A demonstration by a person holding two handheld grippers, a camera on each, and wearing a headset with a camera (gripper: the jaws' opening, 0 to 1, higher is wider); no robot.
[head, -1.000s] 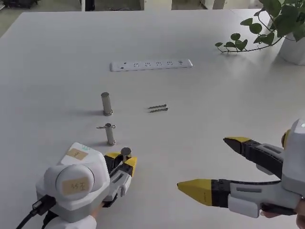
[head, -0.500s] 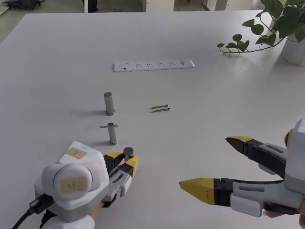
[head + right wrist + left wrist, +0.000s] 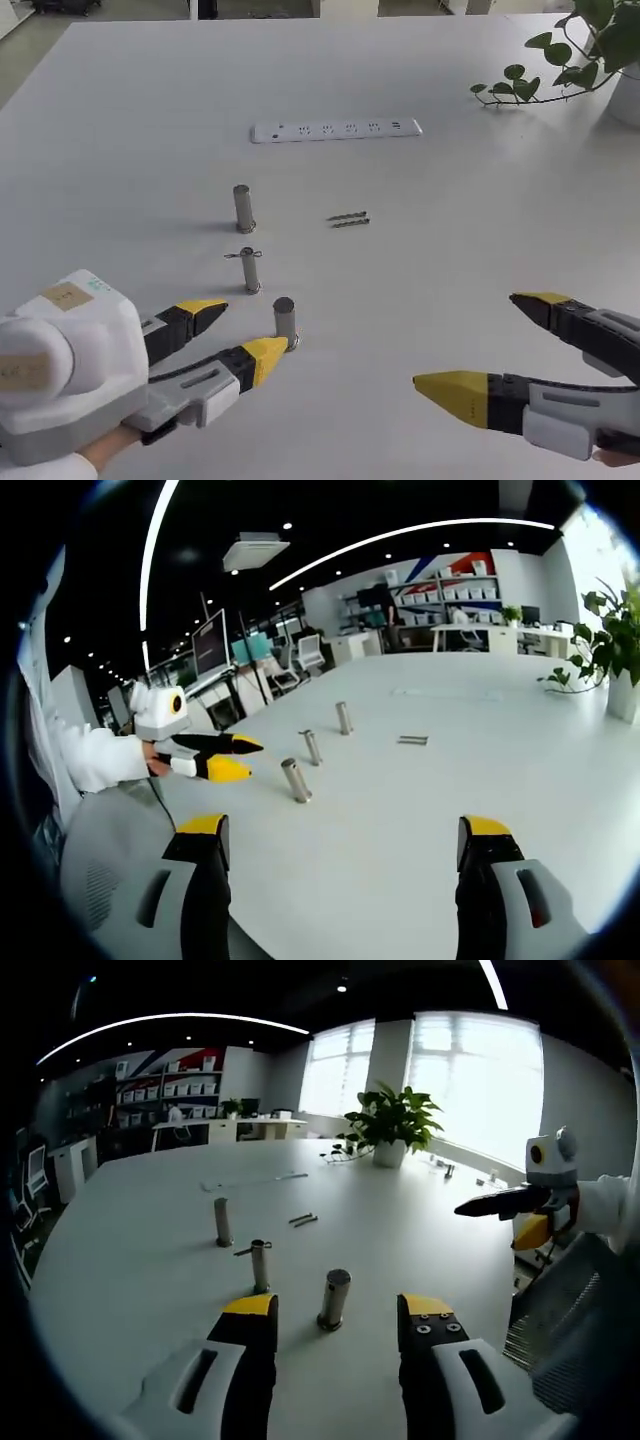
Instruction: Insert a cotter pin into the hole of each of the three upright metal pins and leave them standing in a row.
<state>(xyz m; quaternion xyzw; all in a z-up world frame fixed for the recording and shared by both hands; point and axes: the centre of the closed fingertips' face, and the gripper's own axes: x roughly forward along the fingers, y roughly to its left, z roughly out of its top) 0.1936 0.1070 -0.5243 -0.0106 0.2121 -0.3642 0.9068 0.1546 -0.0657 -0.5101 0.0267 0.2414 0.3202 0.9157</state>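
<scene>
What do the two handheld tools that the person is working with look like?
Both the left gripper and the right gripper have chunky white plastic bodies and two long black jaws ending in pointed yellow tips. The left one carries tan paper labels with faint writing. The person wears white sleeves.

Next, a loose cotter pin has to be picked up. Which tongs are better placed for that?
Right, probably. The right tongs are open and empty, on the same side of the row as the loose cotter pins. The left tongs sit open by the nearest upright pin, suited to steadying it.
</scene>
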